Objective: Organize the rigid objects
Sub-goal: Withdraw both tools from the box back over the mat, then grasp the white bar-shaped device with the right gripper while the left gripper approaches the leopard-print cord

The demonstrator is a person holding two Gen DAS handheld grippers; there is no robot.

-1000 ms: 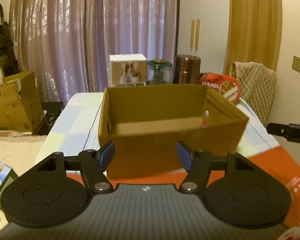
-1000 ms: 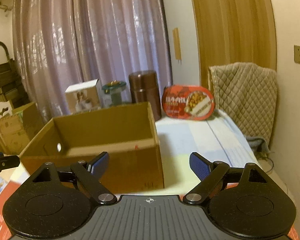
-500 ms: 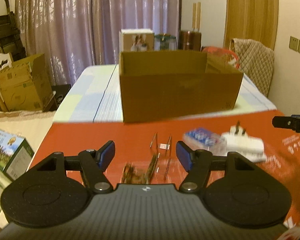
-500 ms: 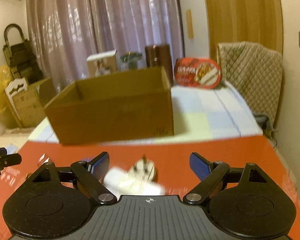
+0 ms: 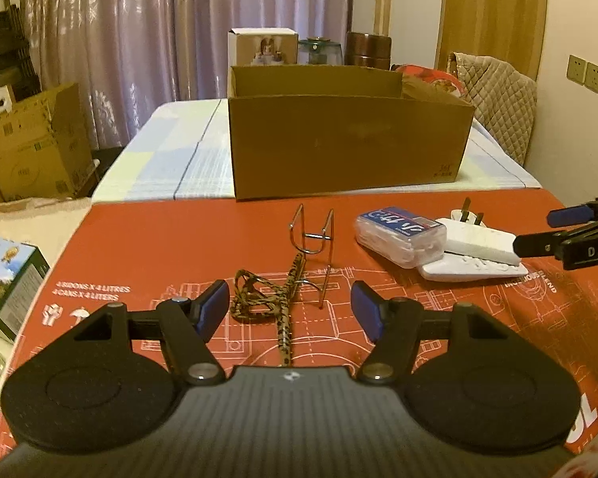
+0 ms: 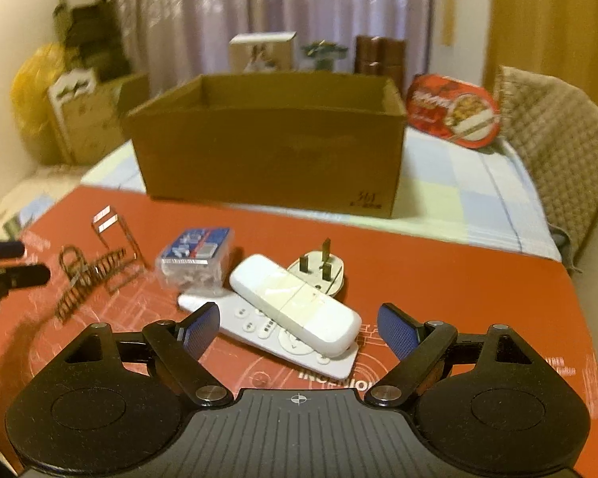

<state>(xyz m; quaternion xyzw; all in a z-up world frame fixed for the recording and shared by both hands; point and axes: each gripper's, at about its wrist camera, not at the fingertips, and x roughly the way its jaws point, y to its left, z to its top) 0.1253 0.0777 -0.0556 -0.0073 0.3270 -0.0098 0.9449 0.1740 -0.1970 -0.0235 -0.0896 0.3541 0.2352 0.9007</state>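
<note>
On a red printed sheet (image 5: pixel 139 239) lie a leopard-print strap (image 5: pixel 259 298), a wire stand (image 5: pixel 313 247), a clear plastic case with a blue label (image 5: pixel 400 235), a white plug (image 5: pixel 468 219) and a white oblong device (image 6: pixel 295 298) resting on a white remote (image 6: pixel 259 328). An open cardboard box (image 5: pixel 347 143) stands behind them. My left gripper (image 5: pixel 289 312) is open just above the strap, its pads not touching it. My right gripper (image 6: pixel 299 332) is open, low over the white device and remote, holding nothing. Each gripper shows at the edge of the other's view.
Behind the box stand a white carton (image 5: pixel 263 46), a glass jar (image 5: pixel 319 49), a brown canister (image 5: pixel 368 49) and a red tin (image 6: pixel 454 115). A quilt-covered chair (image 5: pixel 498 99) is at the right. Cardboard cartons (image 5: pixel 32 143) sit on the floor at the left.
Both grippers have drawn back from the cardboard box and come down toward the red sheet, so the small objects are now in view. The jaws kept the same width.
</note>
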